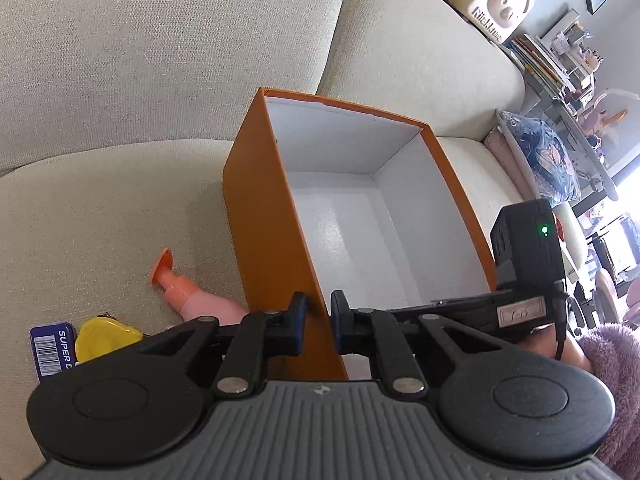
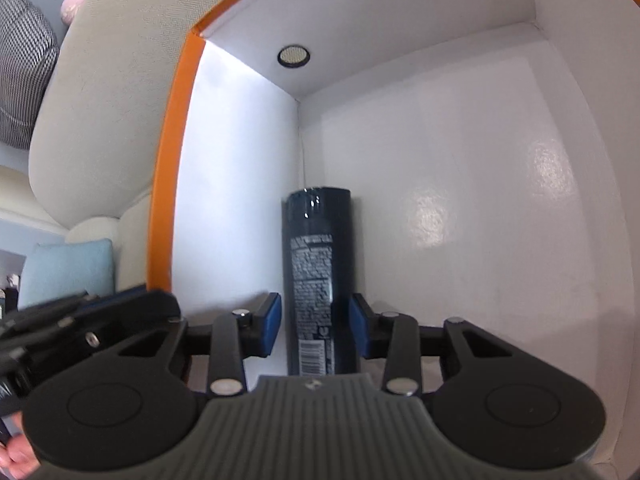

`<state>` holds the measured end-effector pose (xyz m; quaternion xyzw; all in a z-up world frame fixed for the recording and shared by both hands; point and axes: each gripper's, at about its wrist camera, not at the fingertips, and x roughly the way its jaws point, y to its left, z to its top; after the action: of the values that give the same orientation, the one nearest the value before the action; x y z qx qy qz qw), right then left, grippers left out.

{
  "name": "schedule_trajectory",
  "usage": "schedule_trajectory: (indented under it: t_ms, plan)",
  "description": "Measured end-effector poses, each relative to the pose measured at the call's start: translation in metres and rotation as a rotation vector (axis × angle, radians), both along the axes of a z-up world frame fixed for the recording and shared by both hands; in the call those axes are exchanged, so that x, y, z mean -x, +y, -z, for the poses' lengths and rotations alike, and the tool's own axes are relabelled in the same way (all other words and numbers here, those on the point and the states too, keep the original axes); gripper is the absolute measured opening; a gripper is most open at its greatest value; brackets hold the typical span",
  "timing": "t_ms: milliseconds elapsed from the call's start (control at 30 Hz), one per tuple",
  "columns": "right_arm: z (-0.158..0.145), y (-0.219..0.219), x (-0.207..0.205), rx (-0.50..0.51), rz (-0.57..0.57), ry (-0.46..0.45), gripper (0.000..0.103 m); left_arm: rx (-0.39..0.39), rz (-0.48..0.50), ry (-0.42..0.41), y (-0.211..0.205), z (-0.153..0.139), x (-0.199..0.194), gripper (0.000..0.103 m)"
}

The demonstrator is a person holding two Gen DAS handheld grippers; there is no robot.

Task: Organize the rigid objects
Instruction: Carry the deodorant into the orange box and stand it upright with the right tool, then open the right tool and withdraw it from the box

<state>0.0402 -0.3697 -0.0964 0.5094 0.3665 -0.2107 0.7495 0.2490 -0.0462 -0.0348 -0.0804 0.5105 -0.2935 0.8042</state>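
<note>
An orange box [image 1: 260,220] with a white inside stands on the beige sofa. My left gripper [image 1: 319,312] is shut on the near end of the box's left wall, one finger outside and one inside. In the right wrist view, my right gripper [image 2: 316,322] is inside the box [image 2: 460,160], shut on a dark spray can [image 2: 316,240] near its barcode end. The can points forward toward the box's far corner. A pink bottle with an orange cap [image 1: 200,300], a yellow item [image 1: 106,340] and a blue barcoded pack [image 1: 52,350] lie on the seat left of the box.
The black housing [image 1: 524,264] of the right-hand tool hangs over the box's right wall, with a purple fuzzy sleeve [image 1: 608,360] behind it. A patterned cushion [image 1: 540,160] and cluttered shelves [image 1: 560,60] lie to the right. A round hole [image 2: 294,56] pierces the box's end wall.
</note>
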Motion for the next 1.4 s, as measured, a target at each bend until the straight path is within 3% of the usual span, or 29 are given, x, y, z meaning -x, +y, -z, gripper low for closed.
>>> schedule_trajectory:
  t_ms: [67,300,500,700,800,933,1200,1400]
  plan:
    - [-0.001,0.002,-0.002,0.013,-0.008,0.021,0.031,-0.010,-0.002,-0.005,-0.001,0.000,0.001,0.015]
    - [-0.010,0.005,-0.007,0.056,-0.052,0.053,0.030,-0.029,-0.007,-0.023,-0.004,-0.006,0.007,0.015]
    - [-0.037,0.023,0.025,0.126,-0.034,0.057,0.031,-0.008,-0.036,-0.038,0.003,-0.015,0.023,0.015]
    - [-0.033,0.047,0.057,0.029,0.038,0.011,0.030,0.018,-0.093,-0.019,0.018,-0.015,0.042,0.015]
    - [-0.022,0.052,0.059,-0.005,0.060,-0.022,0.018,0.017,-0.119,-0.013,0.025,-0.016,0.050,0.015]
    - [-0.015,0.048,0.048,-0.030,0.083,-0.026,0.017,0.002,-0.148,-0.018,0.034,-0.019,0.058,0.015]
    - [-0.045,0.059,0.051,0.119,0.071,0.001,0.021,-0.023,-0.199,-0.044,0.062,-0.037,0.071,0.015]
    - [-0.102,0.079,0.030,0.306,-0.077,-0.028,0.021,-0.092,-0.192,-0.060,0.081,-0.047,0.069,0.015]
